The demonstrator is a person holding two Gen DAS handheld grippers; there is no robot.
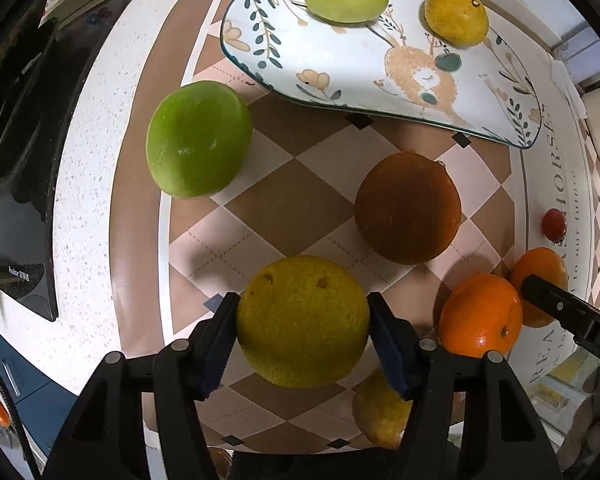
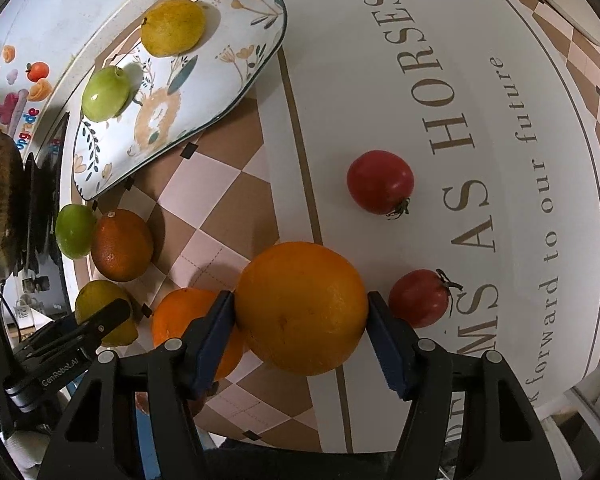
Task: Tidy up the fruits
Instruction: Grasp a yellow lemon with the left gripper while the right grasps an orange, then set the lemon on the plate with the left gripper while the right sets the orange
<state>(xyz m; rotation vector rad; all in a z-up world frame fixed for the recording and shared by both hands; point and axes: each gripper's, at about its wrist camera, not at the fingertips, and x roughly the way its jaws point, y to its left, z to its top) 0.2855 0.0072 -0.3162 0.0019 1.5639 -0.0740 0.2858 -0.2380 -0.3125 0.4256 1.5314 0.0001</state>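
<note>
Both grippers grip fruit: the left gripper (image 1: 302, 330) clamps a lemon (image 1: 302, 321), the right gripper (image 2: 301, 326) an orange (image 2: 301, 307). Next, probably carry both forward to the plate (image 1: 352, 68) ahead.

It was a home kitchen: a speckled table (image 1: 84, 128) carried a black cooktop (image 1: 20, 200), a patterned mat (image 2: 380, 80) and a painted plate (image 1: 340, 64).

The left gripper (image 1: 302, 320) is closed on a round yellow citrus fruit (image 1: 302, 322), which is clamped between both blue pads. The right gripper (image 2: 301, 316) is likewise closed on a round orange fruit (image 2: 301, 307), contacted on both sides.
</note>
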